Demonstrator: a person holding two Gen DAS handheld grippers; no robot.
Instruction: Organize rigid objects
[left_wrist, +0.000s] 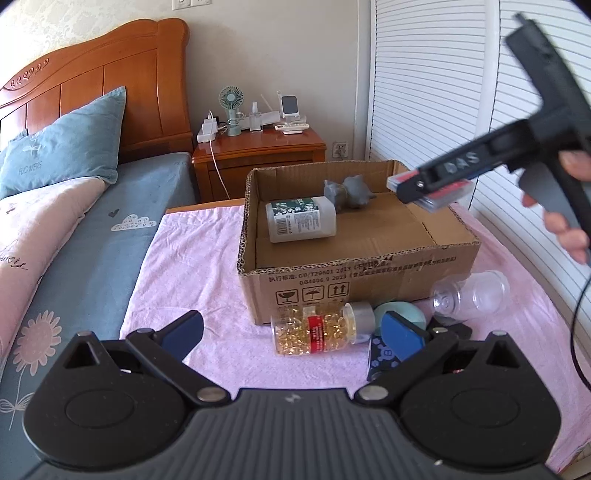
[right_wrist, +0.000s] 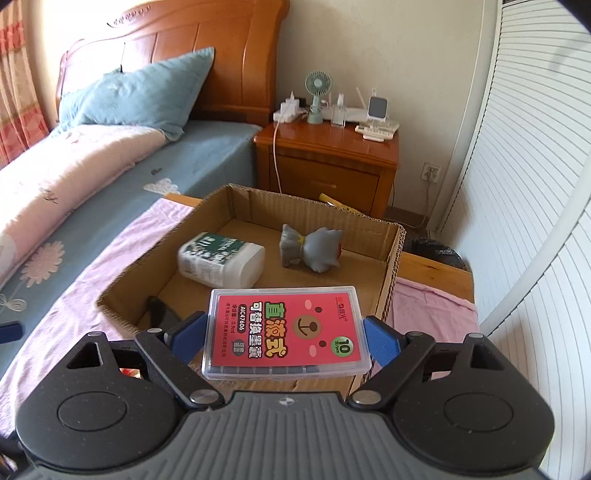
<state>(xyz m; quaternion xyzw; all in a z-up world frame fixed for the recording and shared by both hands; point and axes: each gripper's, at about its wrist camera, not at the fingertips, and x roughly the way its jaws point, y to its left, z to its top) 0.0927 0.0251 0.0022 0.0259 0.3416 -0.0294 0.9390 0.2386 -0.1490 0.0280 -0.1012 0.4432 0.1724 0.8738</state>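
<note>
An open cardboard box (left_wrist: 369, 275) (right_wrist: 391, 258) stands on a pink cloth. Inside lie a white bottle with a green label (left_wrist: 301, 218) (right_wrist: 221, 260) and a grey toy figure (left_wrist: 349, 192) (right_wrist: 312, 249). My right gripper (right_wrist: 286, 338) is shut on a clear plastic case with a red label (right_wrist: 284, 334) and holds it above the box's near right part; it also shows in the left wrist view (left_wrist: 430, 190). My left gripper (left_wrist: 291, 332) is open and empty, low over the cloth. In front of the box lie a bottle of yellow capsules (left_wrist: 319, 328), a teal round object (left_wrist: 400, 314) and a clear plastic cup (left_wrist: 471, 295).
A dark patterned item (left_wrist: 382, 356) lies behind my left gripper's right finger. A bed with a blue pillow (left_wrist: 62, 144) is on the left. A wooden nightstand (left_wrist: 258, 155) with a fan and chargers stands behind the box. White slatted doors (left_wrist: 443, 92) are on the right.
</note>
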